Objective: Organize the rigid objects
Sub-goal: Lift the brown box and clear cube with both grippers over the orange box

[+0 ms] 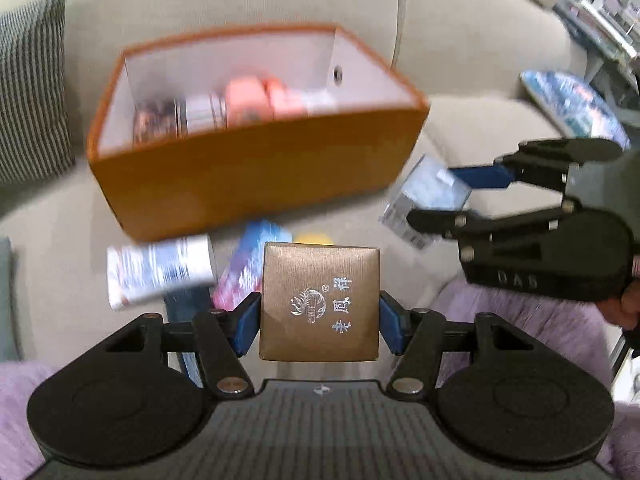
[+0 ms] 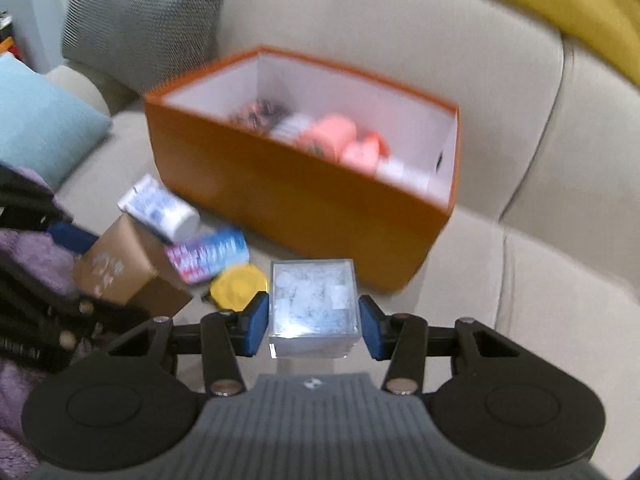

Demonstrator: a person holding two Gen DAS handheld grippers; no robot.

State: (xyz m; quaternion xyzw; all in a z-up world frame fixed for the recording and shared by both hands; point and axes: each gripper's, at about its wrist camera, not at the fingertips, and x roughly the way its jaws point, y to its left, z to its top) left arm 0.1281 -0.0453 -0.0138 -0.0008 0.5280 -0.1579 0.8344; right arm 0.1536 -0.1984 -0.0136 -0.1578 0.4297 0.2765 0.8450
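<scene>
My left gripper (image 1: 319, 326) is shut on a gold-brown square box (image 1: 319, 300) with a silver logo, held above the sofa seat. To its right, my right gripper (image 1: 444, 198) is shut on a clear cube box (image 1: 424, 192) with pale blue contents. In the right wrist view that cube (image 2: 312, 300) sits between the blue pads (image 2: 256, 328), and the gold box (image 2: 116, 268) hangs at the left. An orange box (image 1: 256, 176) (image 2: 304, 208) stands open on the sofa ahead, with several items inside. A white-blue tube (image 2: 160, 208), a pink-blue packet (image 2: 208, 254) and a yellow disc (image 2: 239, 288) lie in front of it.
The beige sofa (image 2: 400, 40) carries a striped cushion (image 1: 32, 88), a grey cushion (image 2: 140, 20), a light blue cushion (image 2: 40, 124) and a yellow cushion (image 2: 560, 12). A blue patterned item (image 1: 572, 104) lies on the armrest. Purple fabric (image 1: 520, 320) lies near both grippers.
</scene>
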